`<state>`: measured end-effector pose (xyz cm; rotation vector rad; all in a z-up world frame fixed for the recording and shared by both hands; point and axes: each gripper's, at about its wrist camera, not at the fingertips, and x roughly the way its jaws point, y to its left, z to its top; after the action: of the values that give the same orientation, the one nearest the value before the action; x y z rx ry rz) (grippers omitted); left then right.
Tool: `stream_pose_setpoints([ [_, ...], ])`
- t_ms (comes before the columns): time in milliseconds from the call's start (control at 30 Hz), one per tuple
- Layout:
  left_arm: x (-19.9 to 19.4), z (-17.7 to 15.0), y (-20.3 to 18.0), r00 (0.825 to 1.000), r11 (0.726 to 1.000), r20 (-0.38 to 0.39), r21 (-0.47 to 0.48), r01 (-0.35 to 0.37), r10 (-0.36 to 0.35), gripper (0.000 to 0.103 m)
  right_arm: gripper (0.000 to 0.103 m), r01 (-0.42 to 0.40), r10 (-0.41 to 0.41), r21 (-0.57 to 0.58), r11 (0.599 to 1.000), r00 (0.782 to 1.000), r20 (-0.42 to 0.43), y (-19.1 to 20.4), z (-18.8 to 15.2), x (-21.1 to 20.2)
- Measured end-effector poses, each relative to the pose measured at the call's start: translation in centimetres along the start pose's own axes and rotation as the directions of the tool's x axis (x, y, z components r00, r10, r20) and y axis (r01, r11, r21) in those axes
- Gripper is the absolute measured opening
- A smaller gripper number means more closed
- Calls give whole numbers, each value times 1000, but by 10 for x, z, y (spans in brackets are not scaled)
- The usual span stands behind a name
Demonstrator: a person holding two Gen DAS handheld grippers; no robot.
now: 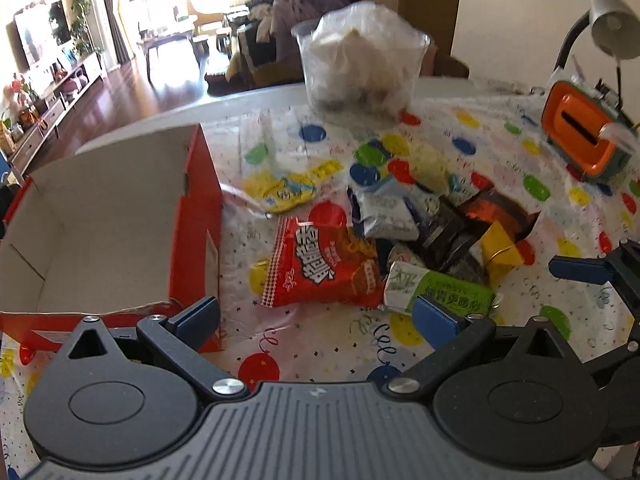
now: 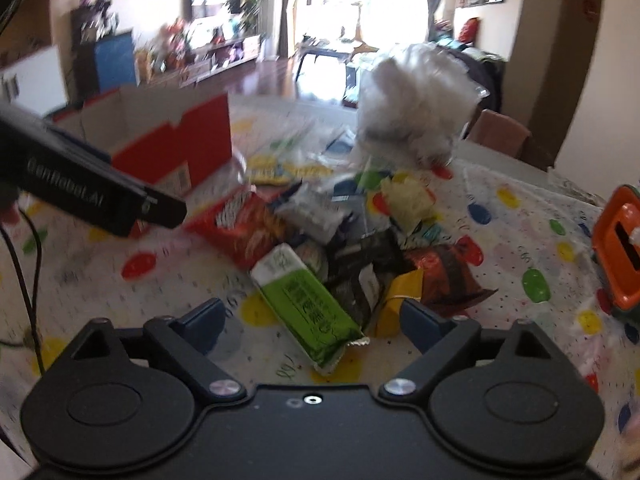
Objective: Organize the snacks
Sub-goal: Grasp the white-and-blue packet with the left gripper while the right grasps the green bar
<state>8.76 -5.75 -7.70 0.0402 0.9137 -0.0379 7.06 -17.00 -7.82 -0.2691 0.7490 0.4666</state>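
A heap of snack packets lies on the balloon-print tablecloth (image 1: 320,344). A red packet (image 1: 324,268) sits just ahead of my left gripper (image 1: 316,316), which is open with nothing between its fingers. Left of it stands an open red cardboard box (image 1: 120,220), its inside bare. A green bar packet (image 2: 308,300) lies flat between the spread fingers of my right gripper (image 2: 314,320), which is open; the pads do not touch it. The same green packet (image 1: 440,288) lies by my left gripper's right finger. The right gripper's blue finger (image 1: 580,272) shows at the far right of the left wrist view.
The heap also holds a yellow packet (image 1: 280,192), a silver one (image 1: 384,216), a black one (image 1: 448,236) and a yellow wedge (image 1: 500,256). A clear tub with a white bag (image 1: 360,60) stands behind. An orange tissue box (image 1: 584,136) and a lamp (image 1: 612,20) are at the right.
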Motion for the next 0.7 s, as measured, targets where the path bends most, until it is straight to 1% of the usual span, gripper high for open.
stream_pose_setpoints([
  [133, 15, 4, 3, 999, 1000, -46, -21, 3, -4, 103, 85, -9, 8, -57, 998, 1000, -27, 0, -3, 16],
  [233, 25, 11, 4, 998, 1000, -64, -19, -14, 13, 102, 80, -21, 16, -107, 994, 999, -46, 3, -3, 31],
  [267, 28, 15, 3, 998, 1000, -63, -13, -18, 17, 102, 77, -28, 21, -126, 992, 998, -55, 3, -2, 36],
  [333, 36, 21, 3, 998, 1000, -68, 1, -3, 3, 102, 75, -48, 37, -159, 986, 997, -71, 5, 0, 45],
  [400, 45, 27, 2, 997, 1000, -79, 22, 18, -16, 100, 71, -60, 46, -186, 981, 996, -80, 7, 1, 52],
  [500, 60, 33, 1, 993, 998, -116, 51, 44, -38, 99, 68, -74, 56, -213, 974, 995, -88, 8, 3, 60],
  [633, 78, 41, 7, 985, 998, -165, 17, 53, -49, 98, 59, -92, 68, -241, 966, 992, -108, 8, 7, 72],
  [700, 83, 49, 8, 982, 998, -184, 15, 56, -53, 96, 57, -106, 78, -250, 963, 990, -120, 9, 8, 77],
])
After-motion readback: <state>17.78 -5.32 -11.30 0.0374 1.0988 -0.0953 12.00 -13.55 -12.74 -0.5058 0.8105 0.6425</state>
